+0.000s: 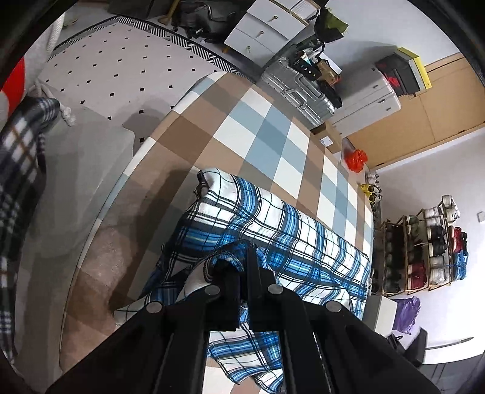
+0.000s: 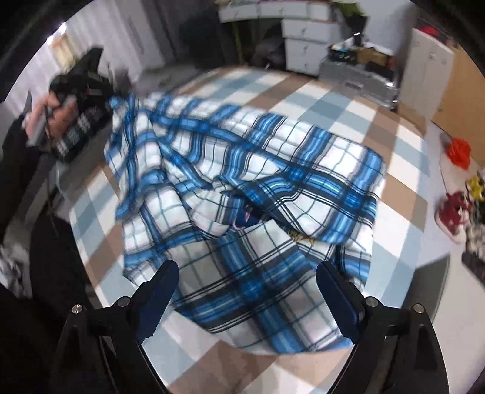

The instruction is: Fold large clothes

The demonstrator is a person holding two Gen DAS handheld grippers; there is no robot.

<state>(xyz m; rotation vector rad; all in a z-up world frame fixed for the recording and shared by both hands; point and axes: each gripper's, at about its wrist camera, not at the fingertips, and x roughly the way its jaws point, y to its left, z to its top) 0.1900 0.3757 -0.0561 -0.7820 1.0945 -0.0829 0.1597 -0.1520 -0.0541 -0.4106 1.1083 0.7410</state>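
Observation:
A blue, white and black plaid shirt [image 1: 272, 224] lies rumpled on a bed with a brown, blue and white checked cover [image 1: 257, 127]. My left gripper [image 1: 244, 257] is shut on a bunched edge of it, lifted off the cover. In the right wrist view the shirt [image 2: 242, 169] spreads across the cover [image 2: 379, 100], its far left corner pulled up toward the blurred left gripper [image 2: 91, 91] and a person's hand [image 2: 57, 118]. My right gripper [image 2: 247, 272] hangs open over the shirt's near part, nothing between its fingers.
Another dark plaid garment [image 1: 21, 157] hangs at the far left. Beyond the bed stand a silver suitcase [image 1: 297, 91], white drawers [image 1: 263, 27] and a shoe rack [image 1: 424, 248]. An orange bag [image 1: 357, 160] sits by the bed's far edge. A dotted rug [image 1: 115, 69] covers the floor.

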